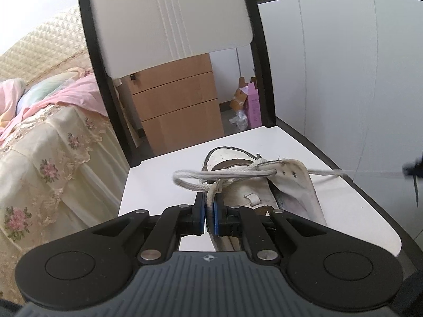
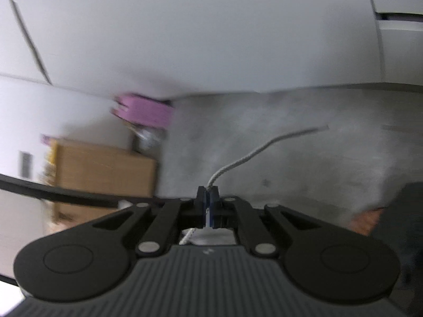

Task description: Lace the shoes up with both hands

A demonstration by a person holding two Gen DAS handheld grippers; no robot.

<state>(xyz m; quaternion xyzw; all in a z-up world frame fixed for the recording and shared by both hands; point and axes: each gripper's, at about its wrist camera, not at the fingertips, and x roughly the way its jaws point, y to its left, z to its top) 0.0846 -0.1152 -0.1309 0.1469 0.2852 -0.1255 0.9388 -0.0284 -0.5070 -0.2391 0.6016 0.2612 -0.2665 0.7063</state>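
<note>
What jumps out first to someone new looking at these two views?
The white shoe lying on the chair seat, its lace pinched in the left gripper at centre. One strand runs taut from an eyelet off to the right edge. In the blurred right wrist view, the right gripper is shut on a lace end that curls up over the grey floor.

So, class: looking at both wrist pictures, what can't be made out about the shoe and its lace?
- Shoe: left wrist view, its front end is hidden behind the left gripper.
- Right gripper: in the left wrist view only a blurred dark scrap at the right edge.
- Lace: right wrist view is motion-blurred; its run back to the shoe is hidden below the gripper.
</note>
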